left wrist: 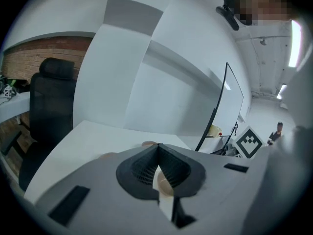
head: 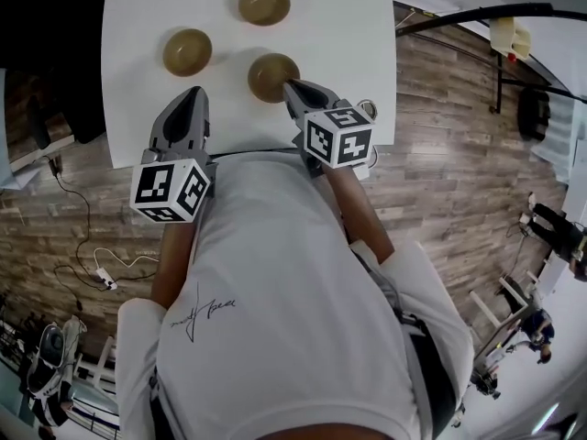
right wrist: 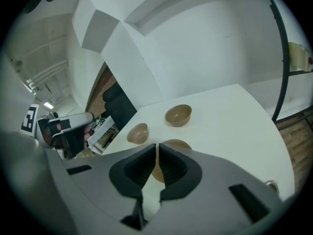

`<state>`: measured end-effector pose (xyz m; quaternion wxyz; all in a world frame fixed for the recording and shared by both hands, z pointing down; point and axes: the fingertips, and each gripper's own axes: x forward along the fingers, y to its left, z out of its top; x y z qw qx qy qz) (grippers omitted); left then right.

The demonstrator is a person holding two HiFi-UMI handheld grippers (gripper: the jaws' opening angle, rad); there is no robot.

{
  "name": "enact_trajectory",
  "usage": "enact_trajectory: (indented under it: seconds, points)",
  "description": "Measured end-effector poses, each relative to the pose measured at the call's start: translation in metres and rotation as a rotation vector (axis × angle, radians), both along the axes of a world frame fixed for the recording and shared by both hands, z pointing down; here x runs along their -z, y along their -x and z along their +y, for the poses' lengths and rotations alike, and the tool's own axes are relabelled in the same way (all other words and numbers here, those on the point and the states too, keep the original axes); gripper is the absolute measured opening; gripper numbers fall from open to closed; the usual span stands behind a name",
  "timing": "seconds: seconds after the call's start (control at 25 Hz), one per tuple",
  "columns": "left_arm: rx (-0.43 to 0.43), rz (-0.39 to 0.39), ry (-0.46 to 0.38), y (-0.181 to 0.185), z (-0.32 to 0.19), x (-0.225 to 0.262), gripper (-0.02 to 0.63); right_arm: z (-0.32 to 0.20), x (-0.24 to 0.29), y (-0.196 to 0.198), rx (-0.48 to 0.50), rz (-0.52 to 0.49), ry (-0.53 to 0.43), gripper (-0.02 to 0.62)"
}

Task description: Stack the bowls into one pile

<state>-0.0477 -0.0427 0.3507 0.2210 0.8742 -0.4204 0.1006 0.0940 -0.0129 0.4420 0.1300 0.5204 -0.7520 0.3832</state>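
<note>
Three brown bowls stand apart on the white table [head: 339,26]: a far bowl [head: 264,4], a left bowl [head: 187,51] and a near bowl [head: 272,76]. My right gripper [head: 290,86] hovers at the near bowl's right rim, jaws together with nothing between them. In the right gripper view the near bowl [right wrist: 177,144] is half hidden behind the right gripper [right wrist: 157,146], with the left bowl [right wrist: 138,132] and the far bowl [right wrist: 178,114] beyond. My left gripper [head: 194,93] is shut and empty, just short of the left bowl. Past the left gripper [left wrist: 157,146], only slivers of bowls show.
The table's near edge runs just below both grippers, with wood floor [head: 459,172] to the right. A black office chair [left wrist: 49,106] stands at the table's left side. A black curved pole [head: 477,12] arcs at the upper right. Cables [head: 92,264] lie on the floor.
</note>
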Motion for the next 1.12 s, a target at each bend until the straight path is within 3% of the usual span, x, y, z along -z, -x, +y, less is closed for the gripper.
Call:
enact_trajectory:
  seconds: [0.24,0.36,0.52,0.84,1.12]
  points:
    - [-0.029,-0.003,-0.004,-0.008,-0.007,-0.002,-0.008,0.001,-0.021,-0.021,-0.014,0.062,0.055,0.014]
    - [0.001,-0.001,0.002,0.0,-0.011,-0.003,-0.008,0.001,-0.032,-0.026,-0.011,0.082,0.083,0.068]
    - [-0.033,-0.016,-0.006,-0.007,-0.012,-0.004,-0.008,0.002,-0.045,-0.03,-0.015,0.1,0.119,0.077]
    - [-0.028,0.006,0.027,-0.009,-0.014,-0.01,-0.008,0.003,-0.068,-0.042,-0.086,0.061,0.204,0.1]
    - [-0.007,0.019,0.044,-0.004,-0.016,-0.013,-0.008,0.001,-0.082,-0.041,-0.087,0.051,0.253,0.1]
